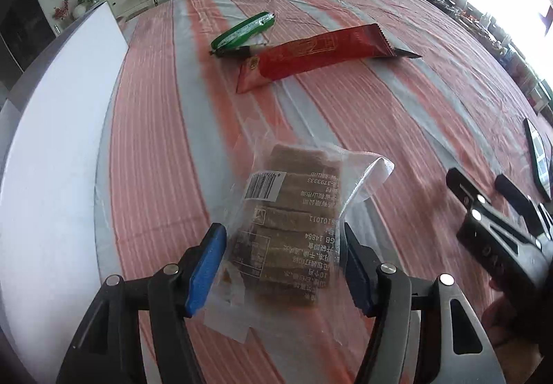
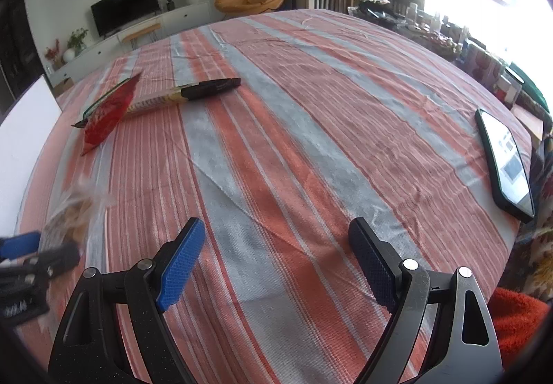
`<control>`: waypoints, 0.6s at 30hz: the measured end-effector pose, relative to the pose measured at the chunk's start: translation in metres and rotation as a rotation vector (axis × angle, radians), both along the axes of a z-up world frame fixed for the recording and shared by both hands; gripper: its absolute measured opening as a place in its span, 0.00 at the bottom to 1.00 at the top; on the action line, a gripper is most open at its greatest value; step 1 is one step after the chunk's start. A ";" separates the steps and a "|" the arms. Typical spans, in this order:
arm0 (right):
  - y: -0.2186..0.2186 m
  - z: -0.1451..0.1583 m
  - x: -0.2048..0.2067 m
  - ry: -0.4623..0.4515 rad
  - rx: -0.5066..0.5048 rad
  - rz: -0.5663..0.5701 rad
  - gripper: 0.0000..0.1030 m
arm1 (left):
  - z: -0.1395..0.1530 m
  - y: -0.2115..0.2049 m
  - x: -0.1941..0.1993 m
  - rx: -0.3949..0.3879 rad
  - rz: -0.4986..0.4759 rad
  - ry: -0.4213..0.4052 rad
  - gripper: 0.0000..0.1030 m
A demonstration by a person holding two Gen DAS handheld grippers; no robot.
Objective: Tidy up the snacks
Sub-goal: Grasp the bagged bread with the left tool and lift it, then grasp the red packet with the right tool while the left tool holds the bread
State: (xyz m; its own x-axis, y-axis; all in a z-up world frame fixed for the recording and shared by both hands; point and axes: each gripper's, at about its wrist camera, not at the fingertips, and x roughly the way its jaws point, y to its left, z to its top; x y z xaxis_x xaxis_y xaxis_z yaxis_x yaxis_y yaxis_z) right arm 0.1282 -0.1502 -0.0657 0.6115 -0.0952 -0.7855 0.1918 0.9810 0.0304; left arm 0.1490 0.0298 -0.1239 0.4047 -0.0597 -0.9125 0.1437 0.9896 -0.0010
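Note:
A clear bag of brown biscuits [image 1: 290, 221] lies on the striped cloth between the blue pads of my left gripper [image 1: 283, 245]. The jaws stand wide on either side of the bag and do not visibly press it. Farther off lie a red snack packet [image 1: 321, 55], a green packet [image 1: 242, 29] and a black-ended stick packet [image 1: 235, 52]. My right gripper [image 2: 276, 245] is open and empty over bare cloth. It also shows in the left wrist view [image 1: 484, 190] at the right. The red packet [image 2: 107, 114] and the stick packet [image 2: 186, 93] lie far left in the right wrist view.
A phone [image 2: 504, 162] in a dark case lies near the table's right edge. A white board [image 1: 52, 149] stands along the left edge. The striped tablecloth [image 2: 311, 107] covers the table. A cluttered shelf and a window are beyond the right side.

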 end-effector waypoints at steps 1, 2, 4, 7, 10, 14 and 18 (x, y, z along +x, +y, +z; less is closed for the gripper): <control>0.001 0.000 0.000 0.003 -0.005 -0.002 0.85 | -0.001 0.002 -0.002 -0.006 -0.016 0.000 0.70; 0.001 0.000 0.001 0.005 -0.010 -0.003 0.85 | -0.002 0.002 -0.001 -0.005 -0.037 -0.003 0.77; 0.002 0.000 0.001 0.007 -0.012 -0.003 0.85 | -0.007 0.003 0.004 0.033 -0.051 -0.027 0.83; 0.001 0.000 0.000 0.000 0.000 -0.002 0.85 | -0.016 0.012 0.011 0.017 -0.002 -0.067 0.99; -0.001 0.001 -0.002 -0.010 0.019 -0.003 0.85 | -0.018 0.023 0.007 -0.018 0.062 -0.147 1.00; -0.003 0.003 -0.002 -0.003 0.036 -0.009 0.84 | -0.018 0.024 -0.001 -0.025 0.073 -0.203 1.00; -0.005 0.022 0.022 0.029 0.164 0.076 0.84 | -0.018 0.028 -0.004 -0.028 0.071 -0.209 1.00</control>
State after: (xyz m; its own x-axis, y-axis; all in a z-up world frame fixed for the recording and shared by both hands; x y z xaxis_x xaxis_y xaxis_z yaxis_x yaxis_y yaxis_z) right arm 0.1502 -0.1551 -0.0436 0.5887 0.0814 -0.8042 0.1209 0.9749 0.1871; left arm 0.1446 0.0575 -0.1419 0.5888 -0.0489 -0.8068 0.0741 0.9972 -0.0064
